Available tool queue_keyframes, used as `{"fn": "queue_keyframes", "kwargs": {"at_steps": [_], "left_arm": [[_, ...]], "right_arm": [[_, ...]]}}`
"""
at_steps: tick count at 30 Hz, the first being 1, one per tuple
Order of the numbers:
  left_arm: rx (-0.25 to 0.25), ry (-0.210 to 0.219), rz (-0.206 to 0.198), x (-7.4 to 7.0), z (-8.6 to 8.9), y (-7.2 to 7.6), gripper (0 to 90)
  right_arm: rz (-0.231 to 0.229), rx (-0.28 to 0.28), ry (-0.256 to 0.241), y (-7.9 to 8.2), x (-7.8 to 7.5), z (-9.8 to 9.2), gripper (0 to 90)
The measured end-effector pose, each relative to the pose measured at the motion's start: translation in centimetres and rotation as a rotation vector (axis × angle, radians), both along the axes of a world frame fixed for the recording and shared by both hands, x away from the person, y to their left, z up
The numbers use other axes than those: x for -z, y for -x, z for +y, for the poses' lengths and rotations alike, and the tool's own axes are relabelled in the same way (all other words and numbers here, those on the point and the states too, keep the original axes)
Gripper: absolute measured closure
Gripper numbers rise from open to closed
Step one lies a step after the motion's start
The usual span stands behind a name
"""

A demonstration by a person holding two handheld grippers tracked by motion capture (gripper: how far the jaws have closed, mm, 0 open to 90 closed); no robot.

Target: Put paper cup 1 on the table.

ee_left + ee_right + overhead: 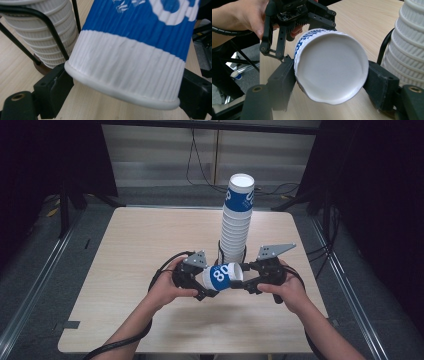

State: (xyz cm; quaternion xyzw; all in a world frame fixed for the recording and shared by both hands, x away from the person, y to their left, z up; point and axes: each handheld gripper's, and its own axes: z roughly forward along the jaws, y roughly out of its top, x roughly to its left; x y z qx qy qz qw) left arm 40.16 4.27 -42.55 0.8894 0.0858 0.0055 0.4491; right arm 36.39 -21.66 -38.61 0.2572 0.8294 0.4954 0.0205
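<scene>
A ribbed paper cup [221,276], white with a blue band and white print, lies sideways above the table's front middle. My left gripper [206,283] is shut on its left end; in the left gripper view the black jaws press on either side of the cup [130,62] near its rolled rim. My right gripper [248,281] is shut on the other end. In the right gripper view the cup [332,67] turns a round white end to the camera, slightly squashed between the jaws, with the left gripper [294,20] and a hand behind it.
A tall stack of matching cups [236,220] stands in a black wire holder [220,251] just behind the grippers, close on the left in the left gripper view [45,32] and on the right in the right gripper view [409,45]. The light wooden table [150,245] ends at dark floor with cables.
</scene>
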Motion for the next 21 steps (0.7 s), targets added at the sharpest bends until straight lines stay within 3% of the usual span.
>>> {"fn": "queue_keyframes", "kwargs": {"at_steps": [13, 21], "left_arm": [[0.024, -0.017, -0.043, -0.43, -0.15, 0.12, 14.6], [0.026, -0.027, -0.018, -0.92, 0.26, 0.14, 18.5]], "right_arm": [[0.014, 0.002, 0.006, -0.21, -0.13, 0.11, 29.2], [0.013, -0.004, -0.015, -0.19, -0.09, 0.26, 28.9]]}}
